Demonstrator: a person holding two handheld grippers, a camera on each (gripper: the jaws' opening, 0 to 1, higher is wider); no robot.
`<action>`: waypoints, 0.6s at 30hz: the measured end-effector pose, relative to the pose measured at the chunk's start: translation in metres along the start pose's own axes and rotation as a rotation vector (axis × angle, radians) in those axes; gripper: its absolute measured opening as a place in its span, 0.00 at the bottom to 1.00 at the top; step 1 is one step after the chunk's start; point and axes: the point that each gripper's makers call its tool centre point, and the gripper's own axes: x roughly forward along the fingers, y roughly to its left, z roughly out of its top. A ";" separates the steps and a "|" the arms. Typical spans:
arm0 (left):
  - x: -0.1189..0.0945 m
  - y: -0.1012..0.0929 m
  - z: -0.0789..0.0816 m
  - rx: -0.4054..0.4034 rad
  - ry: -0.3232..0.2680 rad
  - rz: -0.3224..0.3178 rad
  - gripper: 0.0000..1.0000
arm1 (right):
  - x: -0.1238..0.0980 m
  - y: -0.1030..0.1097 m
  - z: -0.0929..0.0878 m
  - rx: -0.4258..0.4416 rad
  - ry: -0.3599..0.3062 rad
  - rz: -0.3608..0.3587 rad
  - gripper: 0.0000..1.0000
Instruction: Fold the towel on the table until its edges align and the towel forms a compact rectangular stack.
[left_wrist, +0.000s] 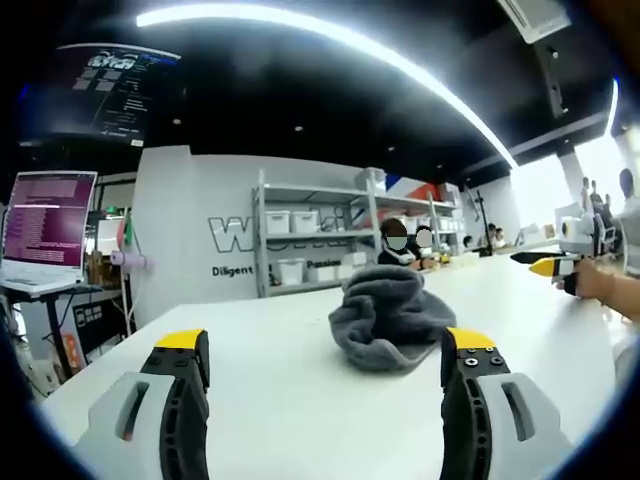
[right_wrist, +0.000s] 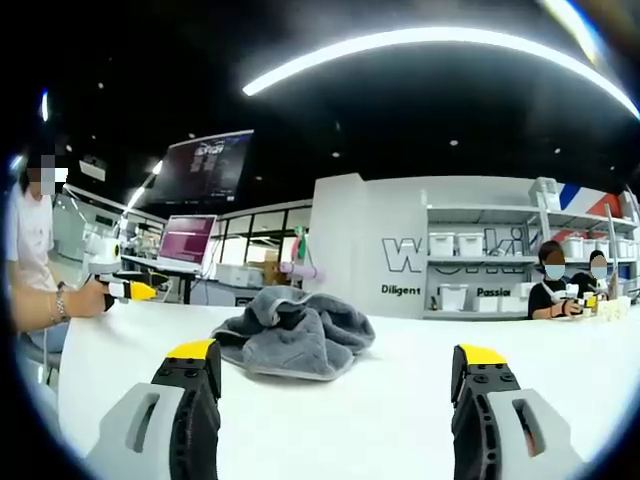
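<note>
The towel (left_wrist: 385, 318) is grey, plush and unfolded, bunched in a crumpled heap with 1 lump rising at its far side; it lies on the white worktop (left_wrist: 280, 390) away from the edges, ahead of both tools. In the right gripper view the towel (right_wrist: 295, 333) spreads lower, its folds loose and uneven. The left tool (left_wrist: 325, 375) stands wide and holds nothing, short of the towel. The right tool (right_wrist: 335, 385) is likewise wide and bare. On the back wall (right_wrist: 390, 245) large letters read "W", smaller ones "Diligent" and "Passio"; the rest is hidden by shelves (left_wrist: 310, 240).
</note>
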 end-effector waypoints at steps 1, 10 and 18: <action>0.000 -0.001 0.000 0.002 -0.002 -0.001 0.94 | 0.000 0.000 0.000 -0.002 0.001 0.001 0.98; 0.001 0.000 0.001 0.014 0.000 0.001 0.94 | 0.001 0.004 -0.003 -0.027 0.017 0.010 0.98; 0.001 0.000 0.001 0.017 -0.004 0.002 0.94 | 0.000 0.016 0.000 -0.062 0.011 0.033 0.95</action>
